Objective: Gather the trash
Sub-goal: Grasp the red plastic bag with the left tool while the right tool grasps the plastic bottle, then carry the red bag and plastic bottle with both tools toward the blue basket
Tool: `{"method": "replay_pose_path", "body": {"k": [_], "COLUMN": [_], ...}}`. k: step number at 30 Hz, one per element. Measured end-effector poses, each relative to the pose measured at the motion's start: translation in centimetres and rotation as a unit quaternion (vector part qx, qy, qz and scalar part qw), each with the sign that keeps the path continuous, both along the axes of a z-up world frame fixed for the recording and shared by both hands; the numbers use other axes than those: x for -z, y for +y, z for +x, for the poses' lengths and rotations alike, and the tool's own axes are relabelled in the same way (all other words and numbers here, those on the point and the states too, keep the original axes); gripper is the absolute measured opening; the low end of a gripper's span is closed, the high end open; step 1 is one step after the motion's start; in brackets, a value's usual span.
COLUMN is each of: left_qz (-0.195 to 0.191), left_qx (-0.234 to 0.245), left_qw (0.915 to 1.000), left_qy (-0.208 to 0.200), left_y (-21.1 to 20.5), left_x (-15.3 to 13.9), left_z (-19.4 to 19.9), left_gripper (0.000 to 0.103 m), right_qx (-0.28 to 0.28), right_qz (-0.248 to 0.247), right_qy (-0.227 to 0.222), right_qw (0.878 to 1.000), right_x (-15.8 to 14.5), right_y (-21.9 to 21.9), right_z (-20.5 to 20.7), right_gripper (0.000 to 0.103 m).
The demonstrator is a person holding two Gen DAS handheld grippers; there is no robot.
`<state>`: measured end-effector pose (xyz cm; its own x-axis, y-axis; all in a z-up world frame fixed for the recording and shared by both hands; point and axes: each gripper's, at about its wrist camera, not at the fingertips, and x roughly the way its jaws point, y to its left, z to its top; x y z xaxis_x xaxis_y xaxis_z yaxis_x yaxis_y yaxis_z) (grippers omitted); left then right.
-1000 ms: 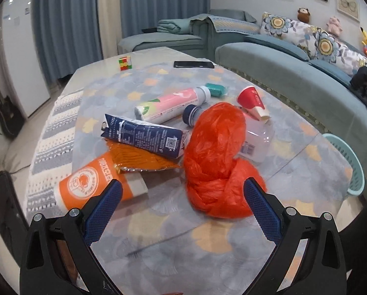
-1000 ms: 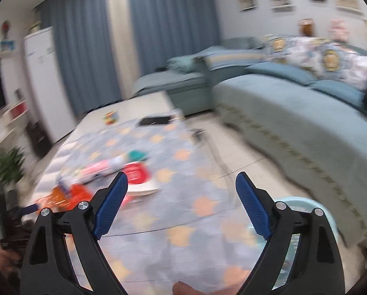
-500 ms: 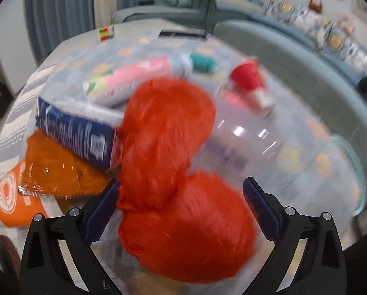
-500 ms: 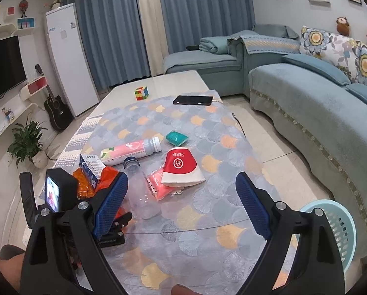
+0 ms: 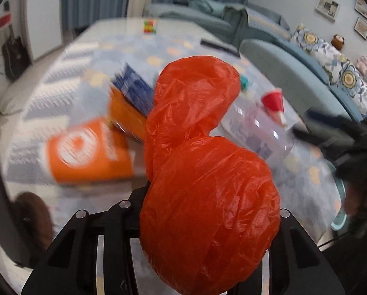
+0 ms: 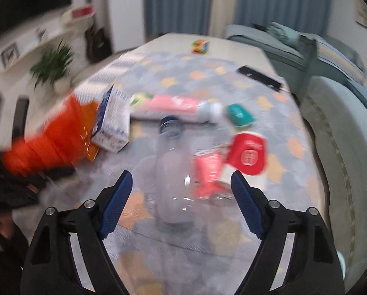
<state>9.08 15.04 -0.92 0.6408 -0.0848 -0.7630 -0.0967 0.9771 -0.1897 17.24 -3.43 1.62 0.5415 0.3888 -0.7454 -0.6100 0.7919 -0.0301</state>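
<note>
Orange-red crinkled plastic, a knotted bag (image 5: 208,172), fills the space between the left gripper (image 5: 208,221) fingers, which have just been closing and now clamp its lower bulge; their pads are hidden behind it. The bag is lifted clear of the worktop (image 5: 67,56). Behind it, blurred, lie an orange paper cup (image 5: 90,154), a dark blue carton (image 5: 134,88) and a clear plastic bottle (image 5: 257,127).

The right gripper (image 6: 181,204) has blue-padded fingers (image 6: 117,201) standing wide, having just been closing a little, with nothing pressed between them. The clear bottle (image 6: 173,172) lies on the patterned cloth just ahead, framed by them. Beside it are a red crumpled wrapper (image 6: 208,172) and a red paper cup (image 6: 248,153); farther off, a pink tube (image 6: 173,107) and a teal packet (image 6: 240,115)
</note>
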Motion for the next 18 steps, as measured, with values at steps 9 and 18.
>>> {"method": "replay_pose_path", "body": {"k": [9, 18], "left_qz": [0.001, 0.021], "left_qx": [-0.036, -0.045], "left_qw": [0.9992, 0.9983], "left_qy": [-0.016, -0.03], "left_y": [0.4, 0.2], "left_x": [-0.6, -0.9], "left_z": [0.0, 0.2], "left_gripper": [0.039, 0.04], "right_qx": [-0.034, -0.003], "right_qz": [-0.079, -0.032], "right_qy": [-0.049, -0.009], "right_qw": [0.995, 0.999], "right_x": [5.4, 4.8], "right_y": [5.2, 3.5], "right_z": [2.7, 3.3], "right_gripper": [0.045, 0.044]}}
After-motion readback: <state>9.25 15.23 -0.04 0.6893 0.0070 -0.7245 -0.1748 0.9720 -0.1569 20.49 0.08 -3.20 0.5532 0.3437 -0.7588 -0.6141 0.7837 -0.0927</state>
